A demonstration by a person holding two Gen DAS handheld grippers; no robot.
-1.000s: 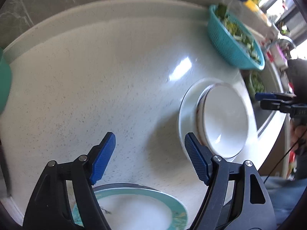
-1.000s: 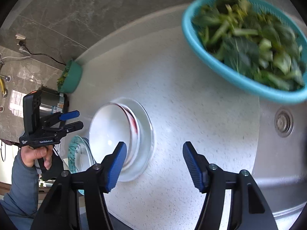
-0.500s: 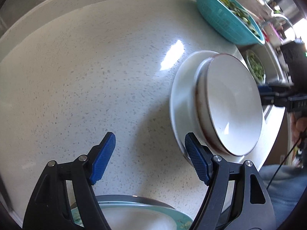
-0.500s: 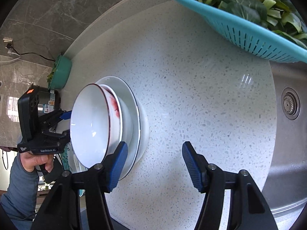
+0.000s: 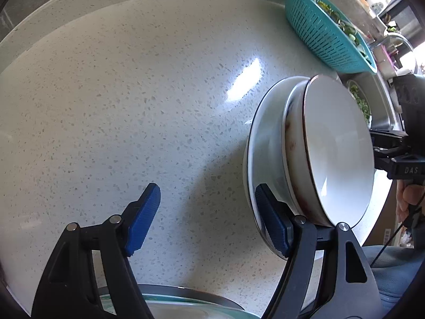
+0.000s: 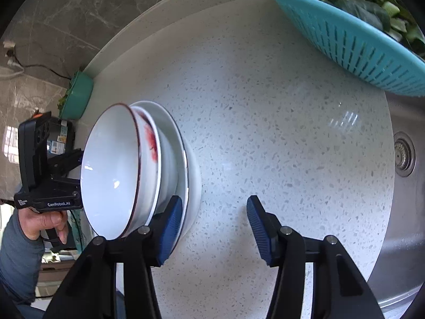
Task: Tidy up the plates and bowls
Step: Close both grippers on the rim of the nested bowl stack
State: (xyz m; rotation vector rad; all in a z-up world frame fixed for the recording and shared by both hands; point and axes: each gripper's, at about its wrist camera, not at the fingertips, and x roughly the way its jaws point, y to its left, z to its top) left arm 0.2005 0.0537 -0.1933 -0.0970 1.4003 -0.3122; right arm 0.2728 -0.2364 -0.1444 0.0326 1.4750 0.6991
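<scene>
Both the left gripper (image 5: 205,219) and right gripper (image 6: 215,230) hover with jaws wide, flanking the white bowl (image 6: 111,172) stacked on a plate (image 6: 183,159) mid-surface (image 6: 279,133).

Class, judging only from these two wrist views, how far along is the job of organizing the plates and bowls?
Done: a red-rimmed bowl already sits stacked on white plates on the counter. In hand: nothing; the left claw and right claw are open on either side of the stack. Left: a teal-rimmed plate lies apart, near the left claw.
</scene>
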